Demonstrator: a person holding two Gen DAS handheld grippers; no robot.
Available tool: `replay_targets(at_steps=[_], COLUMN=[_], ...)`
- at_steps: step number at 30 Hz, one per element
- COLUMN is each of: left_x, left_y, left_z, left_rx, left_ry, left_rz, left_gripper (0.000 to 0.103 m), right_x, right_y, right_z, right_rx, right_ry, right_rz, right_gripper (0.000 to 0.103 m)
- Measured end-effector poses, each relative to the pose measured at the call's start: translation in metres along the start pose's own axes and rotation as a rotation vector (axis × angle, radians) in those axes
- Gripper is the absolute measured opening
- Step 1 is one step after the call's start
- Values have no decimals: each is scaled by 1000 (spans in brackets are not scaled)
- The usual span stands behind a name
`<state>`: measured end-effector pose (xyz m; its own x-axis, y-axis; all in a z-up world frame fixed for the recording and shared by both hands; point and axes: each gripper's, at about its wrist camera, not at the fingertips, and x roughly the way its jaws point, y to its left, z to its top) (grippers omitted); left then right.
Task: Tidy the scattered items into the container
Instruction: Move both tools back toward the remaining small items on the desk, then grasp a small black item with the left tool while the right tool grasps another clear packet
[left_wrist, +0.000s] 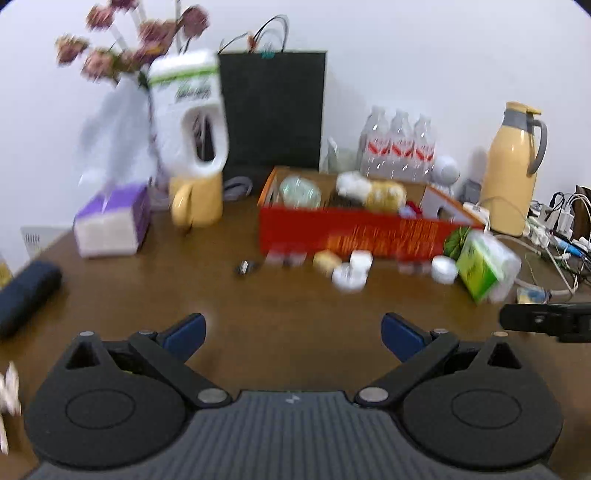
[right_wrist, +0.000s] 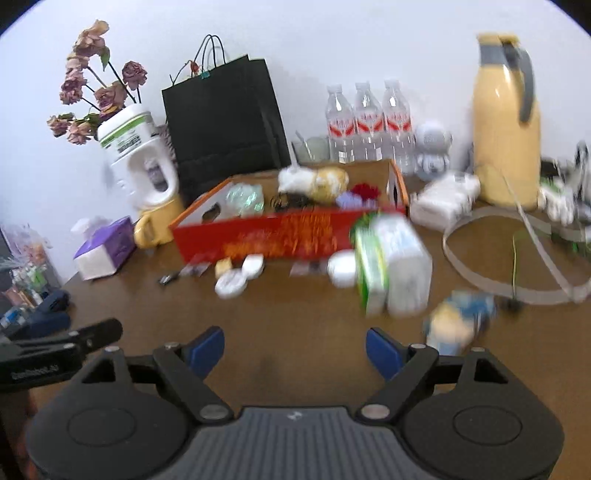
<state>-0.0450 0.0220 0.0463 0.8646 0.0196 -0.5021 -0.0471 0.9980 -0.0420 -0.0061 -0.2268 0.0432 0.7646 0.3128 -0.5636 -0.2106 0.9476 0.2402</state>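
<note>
A: Broadly, what surrounded the red cardboard box (right_wrist: 280, 236)?

B: Behind it stood a black paper bag (right_wrist: 225, 122), three water bottles (right_wrist: 369, 118) and a yellow thermos jug (right_wrist: 506, 125). Small white jars (right_wrist: 231, 284), sachets and a green tissue pack (right_wrist: 388, 266) lay scattered on the brown table (left_wrist: 295, 295) just before its front wall.

A: And the grippers?

B: Both the left gripper (left_wrist: 293, 332) and the right gripper (right_wrist: 295, 347) were spread wide and empty over bare tabletop. Blur hid the labels.
</note>
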Motion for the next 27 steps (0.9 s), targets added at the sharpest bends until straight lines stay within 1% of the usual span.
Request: replay_targets(at_steps=[1, 3, 6, 8, 10, 11, 12, 13, 15, 16, 18, 19, 20, 21, 23, 24, 26, 27], left_x=[0, 6, 24, 39, 61, 74, 83, 93, 112, 119, 133, 140, 146, 151, 163, 169, 175, 177], left_y=[3, 7, 16, 27, 38, 44, 48, 52, 55, 54, 50, 47, 47, 48, 51, 54, 61, 63], left_z=[-4, -3, 9, 19, 31, 39, 43, 47, 54, 57, 60, 61, 62, 62, 64, 64, 65, 66], left_rx=[-6, -4, -7, -4, 16, 31, 38, 53, 104, 130, 186, 213, 225, 227, 216, 208, 181, 171], left_ry=[7, 9, 10, 16, 77, 108, 116, 121, 124, 118, 101, 103, 109, 117, 148, 162, 172, 178], left_rz=[6, 1, 2, -19, -25, -38, -48, -61, -94, -98, -85, -74, -76, -88, -108, -105, -115, -128], left_gripper=[103, 103, 103, 95, 67, 60, 51, 49, 49, 52, 60, 60, 60, 59, 53, 47, 40, 30], right_x=[-2, 1, 13, 27, 42, 50, 57, 66, 82, 91, 106, 113, 118, 124, 138, 144, 158, 164], right_y=[1, 7, 23, 31, 35, 38, 42, 46, 56, 60, 68, 72, 76, 80, 91, 94, 101, 104], right_z=[-7, -11, -4, 3, 7, 10, 12, 15, 23, 27, 36, 41, 44, 49, 56, 58, 64, 66], right_rx=[20, 4, -71, -103, -124, -135, -144, -156, -184, -195, -205, -213, -226, -249, -311, -335, -386, -413], right_ry=[12, 29, 12, 12, 25, 30, 35, 38, 37, 37, 38, 35, 30, 25, 20, 17, 29, 29], right_rz=[23, 67, 49, 61, 81, 90, 95, 103, 135, 149, 173, 190, 204, 218, 235, 238, 256, 264], right_gripper=[84, 83, 83, 81, 77, 74, 73, 70, 66, 61, 57, 54, 50, 48, 46, 46, 43, 42])
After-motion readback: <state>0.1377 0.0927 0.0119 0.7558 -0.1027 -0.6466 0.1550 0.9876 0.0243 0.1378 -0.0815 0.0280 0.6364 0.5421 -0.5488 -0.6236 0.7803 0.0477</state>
